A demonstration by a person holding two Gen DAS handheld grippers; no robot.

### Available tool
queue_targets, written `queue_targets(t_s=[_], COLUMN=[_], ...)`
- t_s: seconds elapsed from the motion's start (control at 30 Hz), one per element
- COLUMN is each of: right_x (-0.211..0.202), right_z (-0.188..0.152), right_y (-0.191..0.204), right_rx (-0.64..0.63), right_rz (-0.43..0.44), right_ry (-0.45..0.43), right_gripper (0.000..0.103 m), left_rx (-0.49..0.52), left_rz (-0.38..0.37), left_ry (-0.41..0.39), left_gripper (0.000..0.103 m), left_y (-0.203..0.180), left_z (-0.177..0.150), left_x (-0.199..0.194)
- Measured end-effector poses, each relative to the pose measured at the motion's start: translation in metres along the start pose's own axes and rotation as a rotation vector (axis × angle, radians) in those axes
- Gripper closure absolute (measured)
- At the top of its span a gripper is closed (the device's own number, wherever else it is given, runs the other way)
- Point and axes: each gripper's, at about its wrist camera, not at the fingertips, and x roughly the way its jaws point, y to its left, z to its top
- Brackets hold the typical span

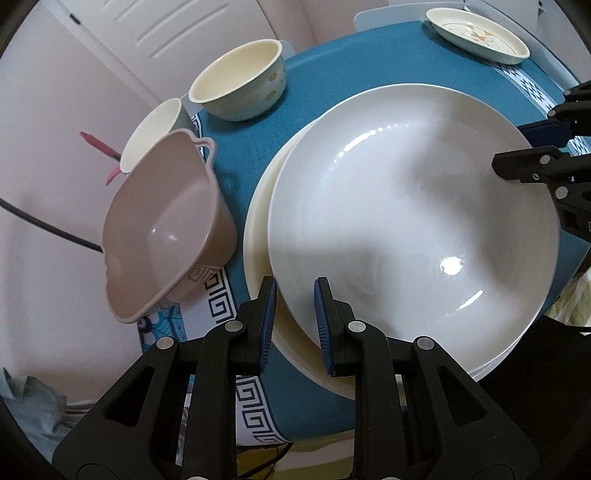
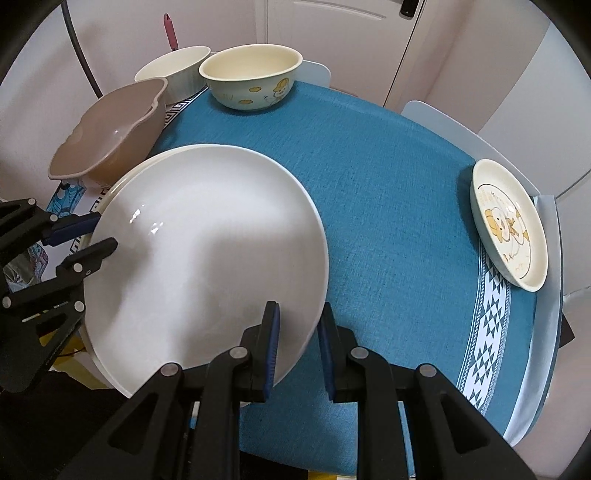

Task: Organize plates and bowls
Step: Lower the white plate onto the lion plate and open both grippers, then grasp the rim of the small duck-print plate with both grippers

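The white plate (image 1: 406, 221) is straddled at opposite rims by the left tool (image 1: 294, 325) and right tool (image 2: 297, 347), both parted, unclamped.

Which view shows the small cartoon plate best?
The right wrist view: the cartoon plate sits unobstructed at the table's right edge, its animal print readable. The left wrist view catches the same plate only far off at the top, foreshortened, its print faint.

L gripper (image 1: 294, 325): jaws apart | R gripper (image 2: 296, 349): jaws apart
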Motion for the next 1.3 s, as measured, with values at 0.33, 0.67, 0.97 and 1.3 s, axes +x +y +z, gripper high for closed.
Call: queue_targets(t_s=[0.33,0.67,0.97,1.3], right_x=[0.000,-0.006,-0.051,-0.107], right_z=[0.001,0.001,0.007,-0.029], right_y=[0.003,-0.002,-0.041,-0.120], right_rx=[-0.002,0.025,0.178,0.489], right_rz=[-0.011,0.003,0.035,0.060], right_ry=[0.004,-0.012,-0.120,-0.258], right_gripper=[0.084,0.084,0.084,0.000], left_rx=[-0.010,-0.031,-0.083,-0.027], left_rz=[0.024,-0.016,-0.116,-0.338], left_ry=[-0.005,-0.007,-0.151,-0.387], left_gripper=[0.084,0.084,0.056,0.000], left_y=[0.003,0.010,0.029,0.019], left_z=[-0.004,-0.001,0.038,0.120], left_x=[-0.002,-0.005,-0.061,-0.111])
